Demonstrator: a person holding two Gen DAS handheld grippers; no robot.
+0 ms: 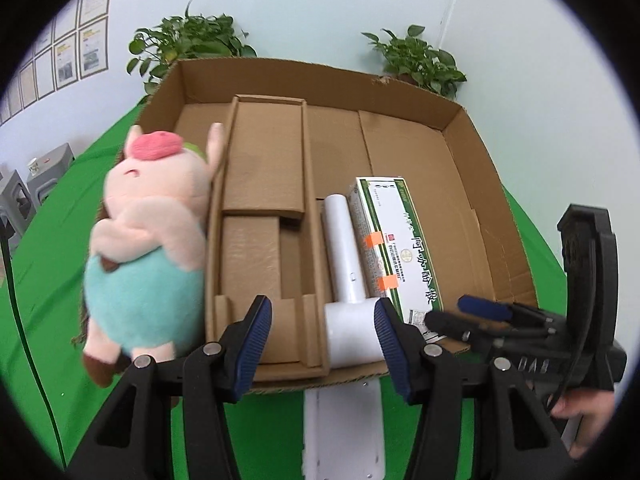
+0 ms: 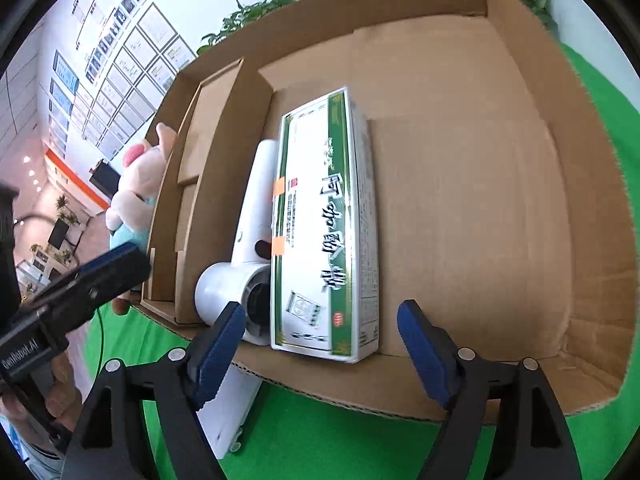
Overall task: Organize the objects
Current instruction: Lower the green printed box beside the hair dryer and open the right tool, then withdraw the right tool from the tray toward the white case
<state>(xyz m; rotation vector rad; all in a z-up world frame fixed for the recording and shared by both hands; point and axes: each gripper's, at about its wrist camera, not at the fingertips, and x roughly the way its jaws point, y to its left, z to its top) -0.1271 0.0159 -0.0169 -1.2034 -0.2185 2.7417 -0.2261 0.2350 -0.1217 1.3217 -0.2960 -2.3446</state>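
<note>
Green cloth (image 1: 48,280) covers the table that carries an open cardboard box (image 1: 472,184), with pale walls, framed sheets and two potted plants (image 1: 188,40) behind. Left gripper (image 1: 320,340), foreground of the left wrist view: blue-padded jaws apart, nothing pressed between them, poised over the near edge of the box with the white hair dryer's barrel showing between the pads. Right gripper (image 2: 322,344), foreground of the right wrist view: jaws spread wide and empty, hovering at the near wall of the box just in front of the green-and-white carton (image 2: 320,224). Inside the box, the carton lies flat, lengthwise, with orange tape tabs on its left edge; the white hair dryer (image 1: 346,272) lies touching its left side, barrel toward the near wall, handle pointing toward the far wall. Left of the dryer stands a cardboard insert (image 1: 260,216) with recessed compartments, which appear empty. Outside the box, against its left wall, a pink plush pig (image 1: 148,240) in a teal garment rests on the cloth. A flat white object (image 1: 340,428) lies on the cloth below the near wall. A hand (image 1: 584,412) holds the right gripper's black handle at the lower right of the left wrist view
</note>
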